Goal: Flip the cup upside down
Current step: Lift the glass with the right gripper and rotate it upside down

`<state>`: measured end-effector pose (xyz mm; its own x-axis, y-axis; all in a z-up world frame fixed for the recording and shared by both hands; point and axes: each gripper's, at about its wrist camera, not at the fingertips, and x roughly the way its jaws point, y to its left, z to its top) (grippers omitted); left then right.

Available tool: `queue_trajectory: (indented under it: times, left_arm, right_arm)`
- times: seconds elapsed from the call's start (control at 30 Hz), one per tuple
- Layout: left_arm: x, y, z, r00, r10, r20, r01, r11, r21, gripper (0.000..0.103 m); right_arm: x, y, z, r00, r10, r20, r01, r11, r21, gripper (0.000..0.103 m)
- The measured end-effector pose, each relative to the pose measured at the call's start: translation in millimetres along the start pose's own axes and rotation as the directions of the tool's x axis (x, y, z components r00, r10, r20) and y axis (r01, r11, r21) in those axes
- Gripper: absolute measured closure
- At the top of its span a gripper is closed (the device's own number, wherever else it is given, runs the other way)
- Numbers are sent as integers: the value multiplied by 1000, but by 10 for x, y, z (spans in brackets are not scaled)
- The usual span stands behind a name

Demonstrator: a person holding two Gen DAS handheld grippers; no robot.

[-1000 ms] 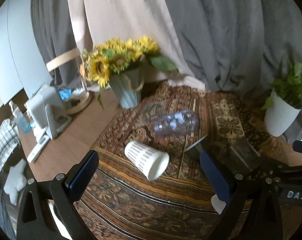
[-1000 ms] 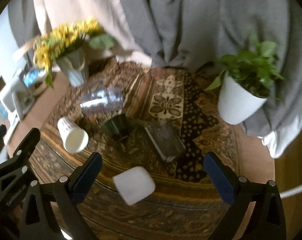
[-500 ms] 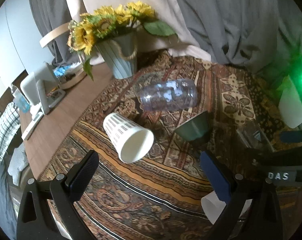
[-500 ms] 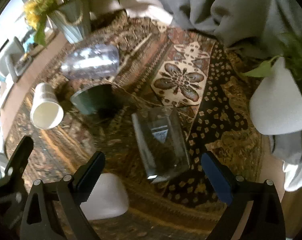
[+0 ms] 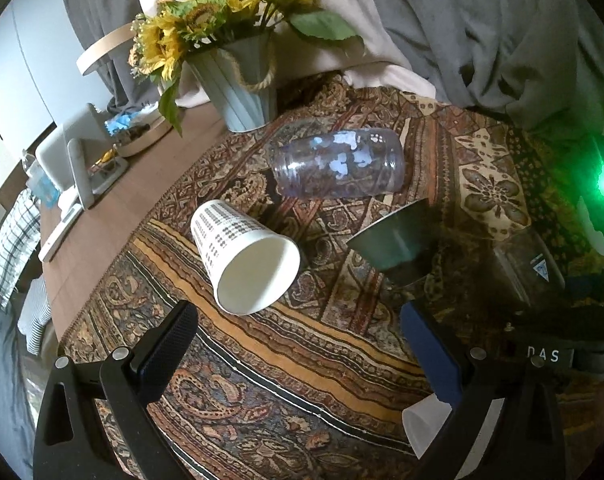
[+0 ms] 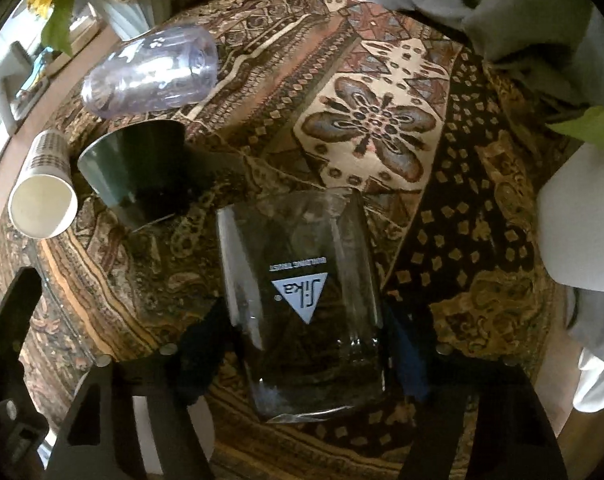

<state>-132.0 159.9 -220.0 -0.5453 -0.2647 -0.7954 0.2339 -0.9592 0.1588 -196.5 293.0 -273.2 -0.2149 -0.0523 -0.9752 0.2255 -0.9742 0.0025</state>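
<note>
Your right gripper sits low over the patterned cloth with its fingers spread on either side of the clear glass. The glass lies on its side between them, its printed triangle logo facing up. The dark pads are close to the glass walls; you cannot tell from this view whether they are touching, so treat the grip as not confirmed.

Your left gripper is released, jaws wide apart, holding nothing. It hovers above the near edge of the cloth. The paper cup lies on its side just ahead of the left finger, open mouth toward the camera.

Item positions on the cloth:

1. The clear glass lies nearest your right gripper, at the right side of the group.
2. The dark green cup lies on its side just beyond and to the left of the clear glass.
3. The tinted plastic tumbler lies on its side behind the dark green cup, near it.
4. The paper cup lies left of the dark green cup, just beside it.
5. A white cup shows partly behind the left gripper's right finger; its orientation cannot be read.

The sunflower vase stands upright at the far left edge of the cloth. A white plant pot stands at the right edge.
</note>
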Motion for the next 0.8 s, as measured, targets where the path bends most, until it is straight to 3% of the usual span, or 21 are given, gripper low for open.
queue_trajectory:
  times: [0.47, 0.8]
  left_arm:
    - [-47, 46, 69, 999, -35, 17, 34, 999, 17, 0]
    - [-260, 277, 182, 993, -87, 76, 80, 993, 86, 0]
  right_arm:
    - [-60, -121, 38, 1000, -7, 3, 6, 999, 43, 33]
    - [-489, 14, -43, 999, -33, 23, 30, 992, 122, 33]
